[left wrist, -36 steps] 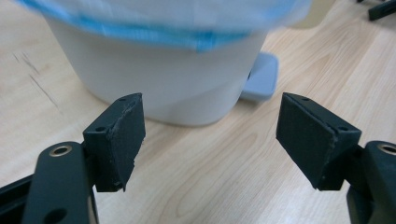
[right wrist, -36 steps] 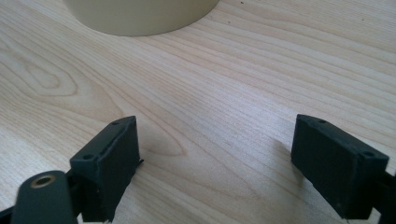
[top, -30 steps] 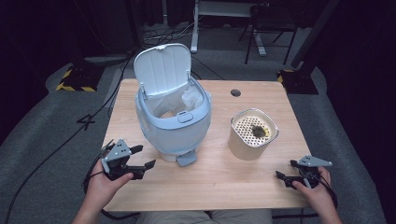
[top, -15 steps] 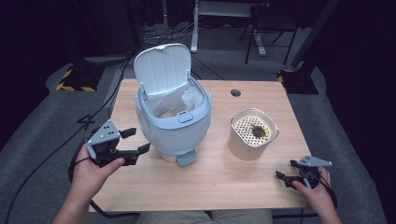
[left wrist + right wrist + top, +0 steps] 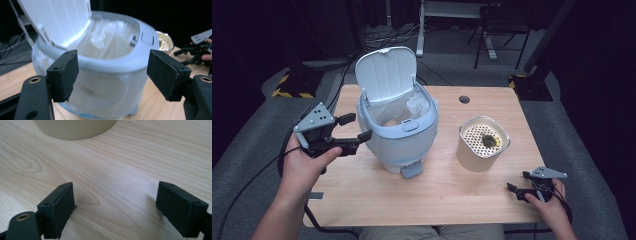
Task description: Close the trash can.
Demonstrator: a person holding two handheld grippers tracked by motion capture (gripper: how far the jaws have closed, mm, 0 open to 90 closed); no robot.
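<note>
A pale blue bin (image 5: 399, 135) stands on the wooden table (image 5: 442, 190) with its white lid (image 5: 386, 75) raised and a clear liner bag (image 5: 110, 42) inside. My left gripper (image 5: 356, 128) hovers open at the bin's left side, level with its rim (image 5: 112, 62), nothing between its fingers. A beige container (image 5: 482, 147) with a perforated top holding a dark clump sits to the right of the bin. My right gripper (image 5: 518, 182) rests open on the table near the front right corner, facing the beige container's base (image 5: 75, 128).
A round cable hole (image 5: 464, 99) lies at the table's far edge. Cables trail off the table's left side onto the grey floor (image 5: 252, 135). A chair and desk legs (image 5: 492, 30) stand in the dark behind. Bare wood stretches along the table's front.
My left gripper has risen from the tabletop to the height of the bin's rim, still open. The right gripper has stayed where it was.
</note>
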